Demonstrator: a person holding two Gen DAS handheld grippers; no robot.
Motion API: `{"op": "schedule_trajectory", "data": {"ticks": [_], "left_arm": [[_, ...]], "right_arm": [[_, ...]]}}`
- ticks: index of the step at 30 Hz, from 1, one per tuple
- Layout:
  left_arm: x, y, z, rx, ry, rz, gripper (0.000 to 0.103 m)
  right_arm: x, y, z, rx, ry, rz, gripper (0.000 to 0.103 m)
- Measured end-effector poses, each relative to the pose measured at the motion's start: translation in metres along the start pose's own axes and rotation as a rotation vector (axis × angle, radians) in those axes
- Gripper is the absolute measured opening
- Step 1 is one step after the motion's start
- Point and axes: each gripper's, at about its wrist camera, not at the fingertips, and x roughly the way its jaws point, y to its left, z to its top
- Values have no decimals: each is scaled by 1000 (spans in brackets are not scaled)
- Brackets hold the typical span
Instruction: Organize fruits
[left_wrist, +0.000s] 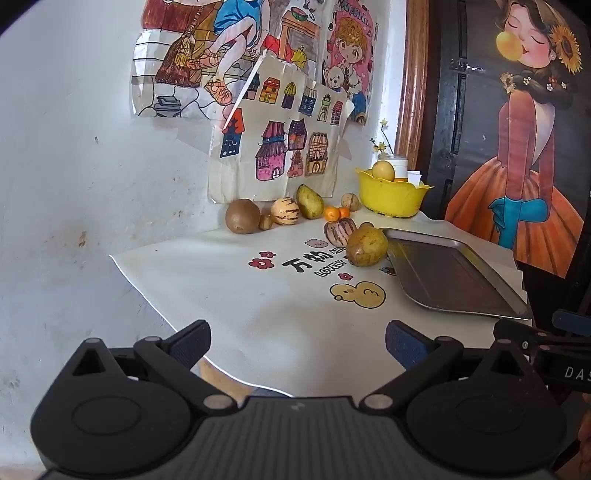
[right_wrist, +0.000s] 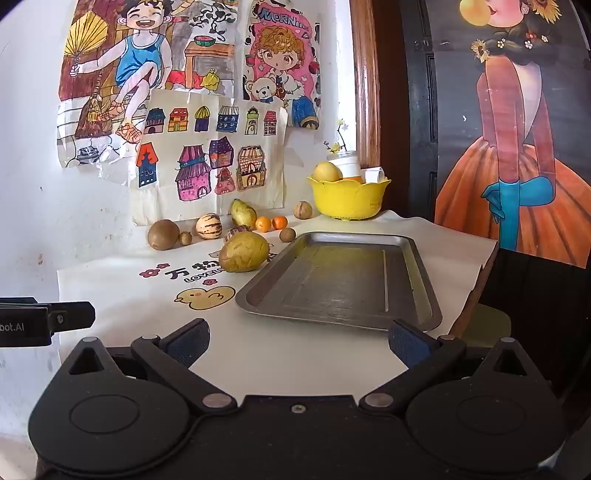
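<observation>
Speckled yellow-green pear (right_wrist: 243, 252) beside tray (right_wrist: 424, 291)

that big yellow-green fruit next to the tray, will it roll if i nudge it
Probably: the yellow-green fruit is rounded and rests loose on the flat white cloth. Its egg-like shape suggests a wobbling, curving roll. It looks firm, so the open right gripper likely won't dent it.

Both wrist views sit low at the near tabletop (left_wrist: 229, 295) edge, facing the wall. Left view is further left. Both share the tray (left_wrist: 454, 273) (right_wrist: 332, 280) and fruit row.
</observation>
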Motion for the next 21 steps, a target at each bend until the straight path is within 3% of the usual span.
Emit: {"op": "schedule_trajectory", "data": {"ticks": [21], "left_arm": [[0, 0, 0, 0, 7, 2, 103]], "right_arm": [[2, 4, -1, -8, 14, 1, 103]]}}
